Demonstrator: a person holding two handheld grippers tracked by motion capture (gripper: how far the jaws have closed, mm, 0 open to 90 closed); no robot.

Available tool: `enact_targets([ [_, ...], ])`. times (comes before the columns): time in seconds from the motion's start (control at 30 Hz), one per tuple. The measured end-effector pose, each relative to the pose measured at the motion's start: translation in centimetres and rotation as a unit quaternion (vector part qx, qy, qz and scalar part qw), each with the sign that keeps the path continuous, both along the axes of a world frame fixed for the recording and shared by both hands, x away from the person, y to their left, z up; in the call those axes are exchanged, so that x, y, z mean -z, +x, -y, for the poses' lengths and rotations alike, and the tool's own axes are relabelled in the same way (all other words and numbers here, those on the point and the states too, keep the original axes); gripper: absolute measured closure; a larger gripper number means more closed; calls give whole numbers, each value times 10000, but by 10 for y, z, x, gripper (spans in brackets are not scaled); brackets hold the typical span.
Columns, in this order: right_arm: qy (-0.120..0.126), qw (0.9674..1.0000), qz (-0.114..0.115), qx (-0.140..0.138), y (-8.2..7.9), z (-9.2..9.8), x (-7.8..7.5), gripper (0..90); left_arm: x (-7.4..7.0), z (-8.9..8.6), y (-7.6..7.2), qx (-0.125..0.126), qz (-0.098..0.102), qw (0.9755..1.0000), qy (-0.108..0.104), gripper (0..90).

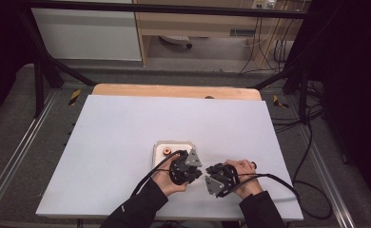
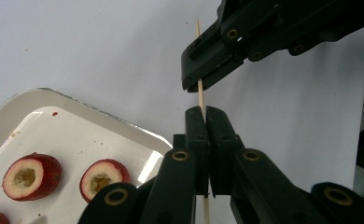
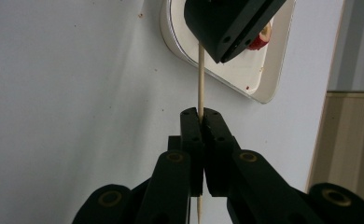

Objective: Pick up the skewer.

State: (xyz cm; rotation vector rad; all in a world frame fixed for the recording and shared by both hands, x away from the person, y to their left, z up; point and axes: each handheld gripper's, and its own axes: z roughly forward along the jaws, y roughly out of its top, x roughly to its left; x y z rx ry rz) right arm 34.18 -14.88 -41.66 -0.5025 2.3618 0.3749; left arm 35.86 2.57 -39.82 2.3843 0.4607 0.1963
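Left gripper (image 2: 203, 112): jaws fully closed on the wooden skewer (image 2: 200, 95). Right gripper (image 3: 200, 114): jaws likewise clamped on it. Skewer spans both above the tabletop (image 1: 126, 128). Keep it straight; tray (image 1: 157, 145) with hawthorn halves (image 2: 31, 176) lies at 11 o'clock.

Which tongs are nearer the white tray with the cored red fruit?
Left. The left tongs hover at the white tray's near right corner; the right tongs sit farther right, off it.

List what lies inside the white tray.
The tray holds cored red fruit pieces, hollow sides up, in the left gripper view. The left gripper covers the tray's near corner, so the full count stays hidden.
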Motion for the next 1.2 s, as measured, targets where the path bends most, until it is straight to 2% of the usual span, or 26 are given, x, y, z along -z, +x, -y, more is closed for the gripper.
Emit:
enact_targets([
  [0.13, -98, 9998, 71, -132, -1, 0, -1, 889, 0, 0, 2, -8, -134, 9999, 6, 874],
  [0.27, -239, 9995, 164, -102, 0, 1, -1, 889, -2, -4, 5, -40, -249, 9996, 121, 798],
  [0.3, -304, 9992, 218, -113, 0, 1, 0, 889, -3, -6, 6, -62, -314, 9993, 189, 759],
  [0.4, -358, 9990, 260, -112, 0, 0, 0, 889, -3, -7, 9, -69, -461, 9978, 480, 748],
  [0.43, -471, 9983, 331, -93, -1, -2, 1, 889, -3, -7, 10, -42, -487, 9970, 608, 748],
  [0.6, -637, 9966, 493, -160, -1, -9, -1, 888, -2, -5, 11, -56, -659, 9944, 818, 785],
  [0.7, -774, 9948, 589, -300, 0, -13, -3, 888, -1, -3, 12, -41, -697, 9929, 959, 812],
  [0.97, -818, 9936, 680, -384, -2, -17, -3, 887, 1, 1, 10, -38, -664, 9903, 1222, 875],
  [1.07, -803, 9936, 696, -390, -3, -17, -4, 887, 1, 1, 9, -67, -626, 9900, 1266, 882],
  [1.2, -656, 9956, 639, -218, -3, -17, -6, 864, 1, 1, 8, -117, -568, 9911, 1200, 885],
])
